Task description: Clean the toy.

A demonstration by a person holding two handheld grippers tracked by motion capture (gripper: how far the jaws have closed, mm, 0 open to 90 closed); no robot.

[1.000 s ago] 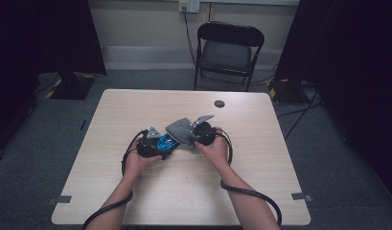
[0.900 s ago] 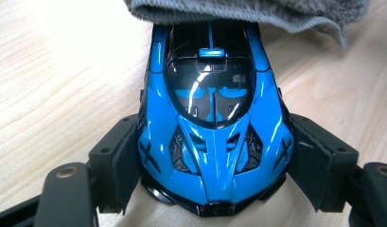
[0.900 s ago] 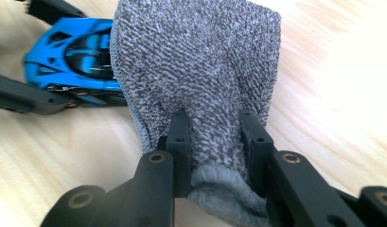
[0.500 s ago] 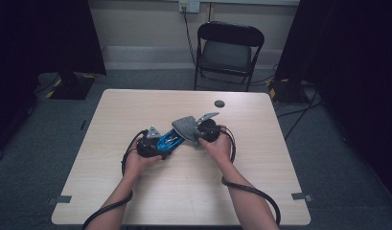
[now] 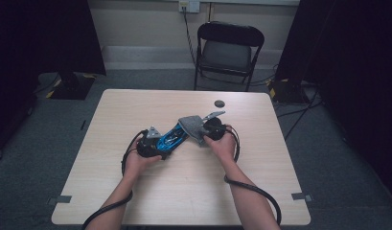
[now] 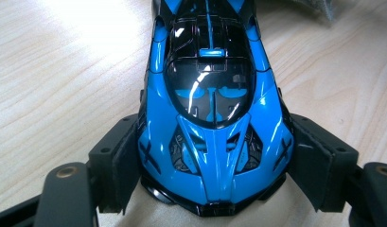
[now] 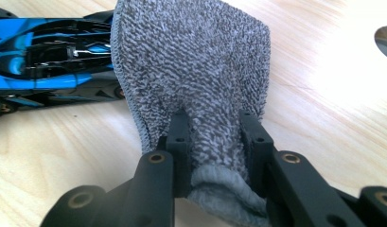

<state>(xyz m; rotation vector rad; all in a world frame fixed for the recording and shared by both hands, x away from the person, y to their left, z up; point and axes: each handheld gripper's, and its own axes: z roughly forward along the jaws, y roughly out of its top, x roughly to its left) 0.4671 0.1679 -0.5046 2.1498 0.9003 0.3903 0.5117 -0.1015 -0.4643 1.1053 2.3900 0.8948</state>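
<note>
Left gripper [image 6: 215, 189] clamps car [image 6: 212, 118] nose; right gripper [image 7: 215, 137] pinches cloth [image 7: 196, 61], draped on car's far end. Wiping underway, most bodywork left.

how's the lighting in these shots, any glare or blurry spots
High view: the table is evenly lit, the room's sides fall into deep shadow. Left gripper view: white glare streaks on the blue toy car canopy, and the wood at top left is washed out. Right gripper view: the grey cloth weave is sharp, the wood at upper right is overexposed, and the near black jaws look slightly soft.
</note>
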